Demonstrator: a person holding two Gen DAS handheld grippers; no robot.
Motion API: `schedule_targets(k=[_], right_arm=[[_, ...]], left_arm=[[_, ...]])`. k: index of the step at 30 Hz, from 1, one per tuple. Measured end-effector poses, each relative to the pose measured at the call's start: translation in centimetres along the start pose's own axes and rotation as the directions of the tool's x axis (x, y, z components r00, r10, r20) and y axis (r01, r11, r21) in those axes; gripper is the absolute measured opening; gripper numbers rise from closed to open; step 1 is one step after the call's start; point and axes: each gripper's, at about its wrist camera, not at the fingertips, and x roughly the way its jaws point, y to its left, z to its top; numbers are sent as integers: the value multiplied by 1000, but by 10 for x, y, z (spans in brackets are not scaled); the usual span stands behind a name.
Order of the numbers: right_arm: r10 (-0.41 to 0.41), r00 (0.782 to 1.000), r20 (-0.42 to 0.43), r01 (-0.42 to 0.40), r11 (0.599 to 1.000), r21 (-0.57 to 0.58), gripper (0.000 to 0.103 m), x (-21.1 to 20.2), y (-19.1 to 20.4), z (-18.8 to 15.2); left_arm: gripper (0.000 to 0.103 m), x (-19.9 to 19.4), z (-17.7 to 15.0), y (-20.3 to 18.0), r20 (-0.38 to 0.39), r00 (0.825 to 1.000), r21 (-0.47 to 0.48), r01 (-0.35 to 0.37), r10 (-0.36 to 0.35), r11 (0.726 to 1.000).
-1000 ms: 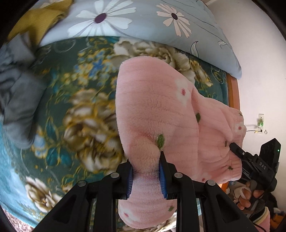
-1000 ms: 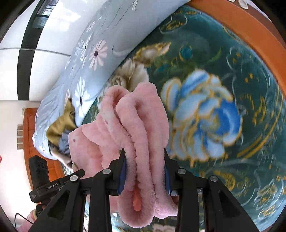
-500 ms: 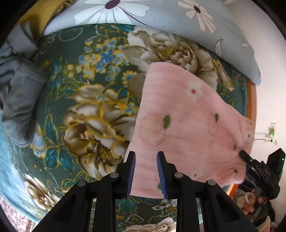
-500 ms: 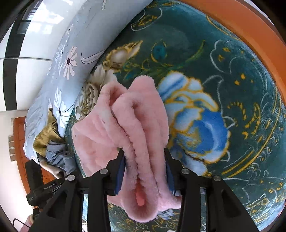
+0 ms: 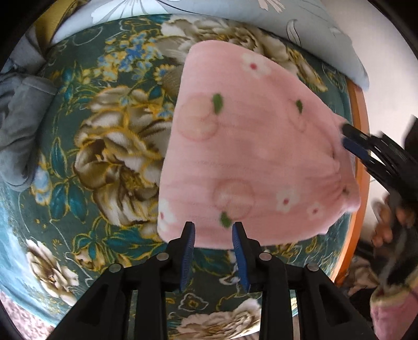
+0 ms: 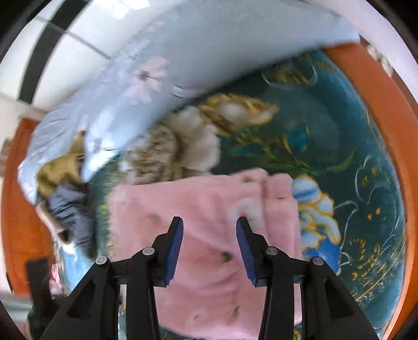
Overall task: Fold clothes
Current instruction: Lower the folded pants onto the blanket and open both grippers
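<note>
The pink fleece garment (image 5: 250,157), printed with small white flowers and green leaves, lies spread flat on the bed's dark green floral blanket (image 5: 104,162), just ahead of the left gripper (image 5: 213,251); that gripper's jaws are opening, the blue pads clear of the cloth, the garment's near hem just beyond their tips and nothing gripped between them; the right gripper (image 6: 209,248) hangs over the same garment (image 6: 203,209) from the other side, its jaws parted with the fleece lying beneath and between them, the pads not pressing on it; in the left view the right gripper's (image 5: 358,142) blue-tipped fingers show at the garment's far right edge, beside the orange wooden bed frame (image 5: 361,146); well to the left of the left jaws sits a grey crumpled garment (image 5: 21,125); beyond the pink fleece a pale blue flowered pillow (image 5: 300,23) lies along the head of the bed; the right view is blurred.
</note>
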Motion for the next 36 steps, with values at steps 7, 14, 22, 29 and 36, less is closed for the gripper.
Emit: schedule_targets(k=[7,14,22,29,36], right_arm=[[35,999,16,-36,997,70,44,-5,-16,-14],[36,996,83,-30,997,-64,47,-47,-2,-89],[48,999,24,-49,998,51,47,-14,-22,-120],[70,998,6,-70,996,55,48,-17,-16,-129],[20,996,-84,-18,999,29,55,-12,-32,-159]], left_arm=[[40,-2,0,17,20,1000,-62,-8,9,998],[40,0,-5,10,34,999,-61,-11,13,998],[47,-2,-19,-5,34,998,-16,-47,48,999],[60,-13,-32,-13,65,995,12,-80,79,997],[71,-12,-42,-14,76,991,-36,-107,109,994]])
